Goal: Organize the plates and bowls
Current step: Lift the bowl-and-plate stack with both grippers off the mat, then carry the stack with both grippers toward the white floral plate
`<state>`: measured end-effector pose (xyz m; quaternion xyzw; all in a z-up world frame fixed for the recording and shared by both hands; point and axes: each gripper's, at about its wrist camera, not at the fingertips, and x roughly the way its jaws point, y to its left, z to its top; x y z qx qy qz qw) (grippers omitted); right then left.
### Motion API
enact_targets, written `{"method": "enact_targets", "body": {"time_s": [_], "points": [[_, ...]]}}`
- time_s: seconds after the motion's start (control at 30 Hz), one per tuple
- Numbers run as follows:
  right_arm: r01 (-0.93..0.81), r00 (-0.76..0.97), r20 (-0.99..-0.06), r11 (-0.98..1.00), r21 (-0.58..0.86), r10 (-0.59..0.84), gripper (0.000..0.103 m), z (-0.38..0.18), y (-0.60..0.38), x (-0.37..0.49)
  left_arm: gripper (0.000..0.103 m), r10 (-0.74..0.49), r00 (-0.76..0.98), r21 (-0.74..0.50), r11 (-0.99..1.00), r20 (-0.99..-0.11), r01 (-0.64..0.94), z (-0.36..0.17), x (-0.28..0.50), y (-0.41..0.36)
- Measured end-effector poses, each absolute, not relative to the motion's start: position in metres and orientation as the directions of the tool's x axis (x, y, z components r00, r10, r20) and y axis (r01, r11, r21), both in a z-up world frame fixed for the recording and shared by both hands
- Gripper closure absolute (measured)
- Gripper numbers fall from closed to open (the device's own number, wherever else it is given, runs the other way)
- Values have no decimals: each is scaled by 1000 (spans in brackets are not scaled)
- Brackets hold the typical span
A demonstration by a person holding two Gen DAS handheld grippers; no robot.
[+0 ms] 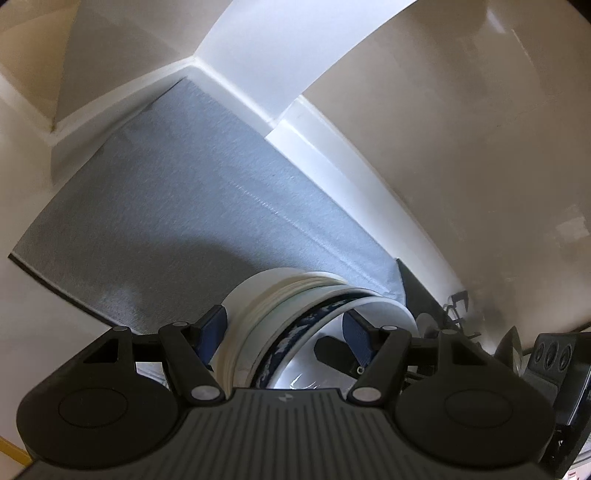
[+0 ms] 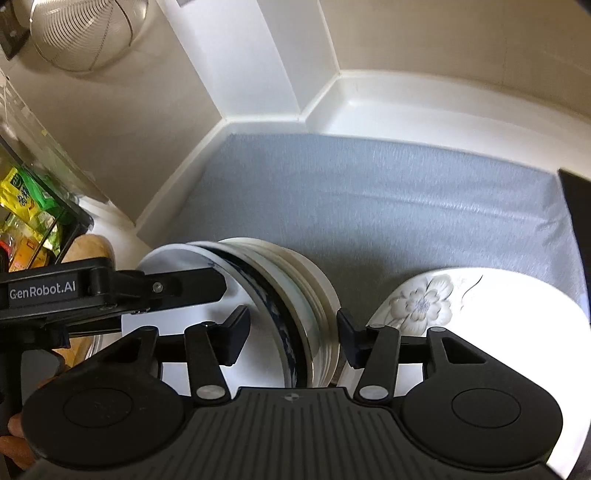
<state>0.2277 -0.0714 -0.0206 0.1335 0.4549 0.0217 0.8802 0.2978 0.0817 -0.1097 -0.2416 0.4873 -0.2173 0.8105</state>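
A stack of bowls (image 2: 295, 314), nested and tipped on its side, sits on the grey-blue mat (image 2: 369, 192) near the front of a white-walled recess. The inner bowl carries a dark blue patterned band around its rim; the outer ones are plain white with ridged edges. Just to its right lies a white plate with a pale flower print (image 2: 424, 302), close beside the stack.

The step in hand looks like taking hold of this tilted stack with both tools at once. The right gripper (image 2: 291, 332) straddles the stack's rims with its jaws partly apart; its right finger looks to be touching the outer bowl, while the left finger stands inside the bowl's mouth, clear of the wall, so this is not yet a firm grip. The left gripper (image 1: 286, 332) brackets the same stack wide from the other side, one pad (image 1: 212, 328) outside the white bowls and the other within the patterned one; I cannot tell whether either presses.

Next, I judge, both pairs of jaws must pinch onto the walls evenly before any lift, or the nested bowls could slide apart or knock the flowered plate. A wire strainer (image 2: 85, 33) hangs well apart at upper left.
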Motion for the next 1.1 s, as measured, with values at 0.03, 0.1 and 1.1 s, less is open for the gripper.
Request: {"method": "enact_targets", "body": {"time_s": [0.03,0.1,1.1], "points": [[85,596,-789,965,247,150,53,-17,-72,227,30,-591,432,-605,787,-681,123,-108,299,80],[90,609,-782,969,231,129,55,-14,-76,226,30,-596,438,-602,786,-673,145,-105,299,75],[81,604,-784,967,241,145,70,-50,-82,281,28,-557,443,-619,785,-703,4,-161,326,96]]}}
